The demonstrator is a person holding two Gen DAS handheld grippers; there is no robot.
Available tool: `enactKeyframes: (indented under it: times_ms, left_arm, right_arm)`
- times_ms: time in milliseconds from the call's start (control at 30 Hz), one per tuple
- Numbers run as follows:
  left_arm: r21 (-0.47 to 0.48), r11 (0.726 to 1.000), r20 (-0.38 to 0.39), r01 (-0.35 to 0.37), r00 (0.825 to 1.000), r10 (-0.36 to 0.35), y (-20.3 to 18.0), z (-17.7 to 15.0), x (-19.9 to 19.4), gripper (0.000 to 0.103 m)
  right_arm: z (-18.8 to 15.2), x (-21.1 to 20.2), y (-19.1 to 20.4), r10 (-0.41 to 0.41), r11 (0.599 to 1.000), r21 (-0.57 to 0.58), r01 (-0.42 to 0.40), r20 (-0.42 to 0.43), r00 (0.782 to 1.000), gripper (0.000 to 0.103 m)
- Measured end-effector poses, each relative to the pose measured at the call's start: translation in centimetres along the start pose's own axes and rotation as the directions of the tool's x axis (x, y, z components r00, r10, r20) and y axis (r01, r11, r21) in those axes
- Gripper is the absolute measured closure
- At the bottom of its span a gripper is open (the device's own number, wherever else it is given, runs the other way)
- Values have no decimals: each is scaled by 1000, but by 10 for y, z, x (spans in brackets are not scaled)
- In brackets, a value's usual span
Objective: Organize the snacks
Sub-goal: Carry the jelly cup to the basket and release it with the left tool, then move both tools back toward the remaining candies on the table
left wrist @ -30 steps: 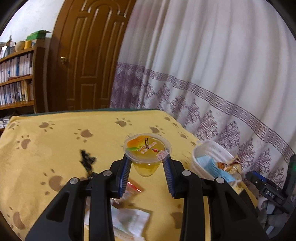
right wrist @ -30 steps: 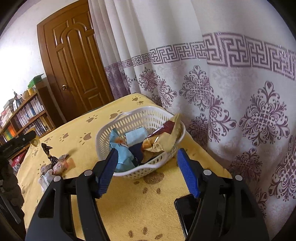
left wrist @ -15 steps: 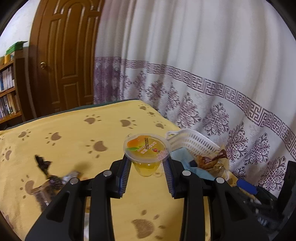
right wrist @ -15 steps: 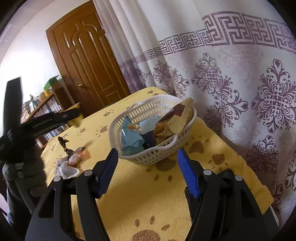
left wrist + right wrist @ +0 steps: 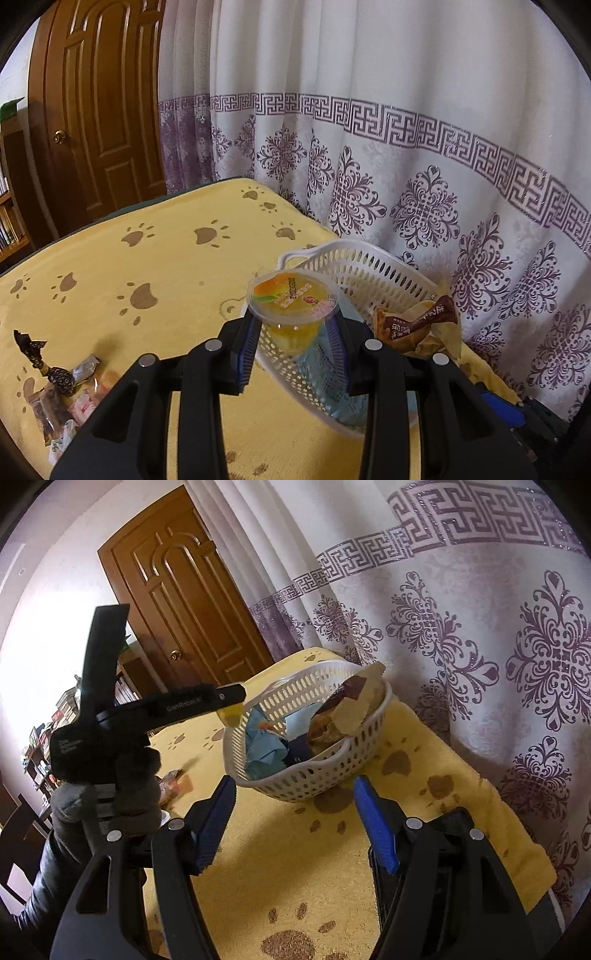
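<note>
1. Swung rightward since a second ago, the left gripper (image 5: pixel 293 341) now carries its jelly cup (image 5: pixel 293 309) over the basket's (image 5: pixel 373 266) near rim.
2. Its jaws are clamped on the cup's sides, cup upright, lid up.
3. At 3 o'clock from the cup, wrapped snacks (image 5: pixel 417 325) lie in the basket.
4. At 8 o'clock, loose snacks (image 5: pixel 70 391) sit on the yellow cloth (image 5: pixel 147 258).
5. Right gripper (image 5: pixel 295 823) hangs spread and empty, basket at 12 o'clock.

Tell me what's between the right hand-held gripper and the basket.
Only bare yellow cloth with paw prints lies between the right hand-held gripper and the basket, as the right wrist view shows.
</note>
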State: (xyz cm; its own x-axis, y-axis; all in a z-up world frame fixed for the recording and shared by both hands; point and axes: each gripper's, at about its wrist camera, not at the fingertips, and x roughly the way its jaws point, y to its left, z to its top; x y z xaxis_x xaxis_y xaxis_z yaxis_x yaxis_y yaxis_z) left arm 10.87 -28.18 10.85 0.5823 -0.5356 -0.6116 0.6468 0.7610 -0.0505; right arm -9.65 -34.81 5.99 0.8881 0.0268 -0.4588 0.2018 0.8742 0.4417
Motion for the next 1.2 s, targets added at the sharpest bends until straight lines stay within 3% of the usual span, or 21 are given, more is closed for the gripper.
enactKeyframes:
  times_ms: [100,400,500,700,1000,1200]
  left_arm:
    - [-19,1000,6,-9,1000,9,3,-1,1,40]
    - [-48,999,80,-25,996,29,23,5,-27,39]
    - [-70,997,92,-37,995,43,31,4,-36,28]
    - [-111,993,101,-47,993,58,48,-4,-49,28]
    - [-185,976,118,-112,984,136,92,-19,-75,22]
    - [-263,947,104,-182,971,215,137,-36,-96,22]
  right_arm:
    - [1,1,-1,-2,1000,1,2,-1,1000,35]
    - [-2,4,11,5,1000,-18,-5,-8,1000,35]
    - [-3,4,19,7,999,-32,-8,-13,1000,35]
    - [-5,9,30,9,998,-54,-10,-25,1000,35]
    - [-11,18,50,23,996,-90,-27,-53,998,35]
    - [-15,26,59,34,994,-100,-42,-86,996,35]
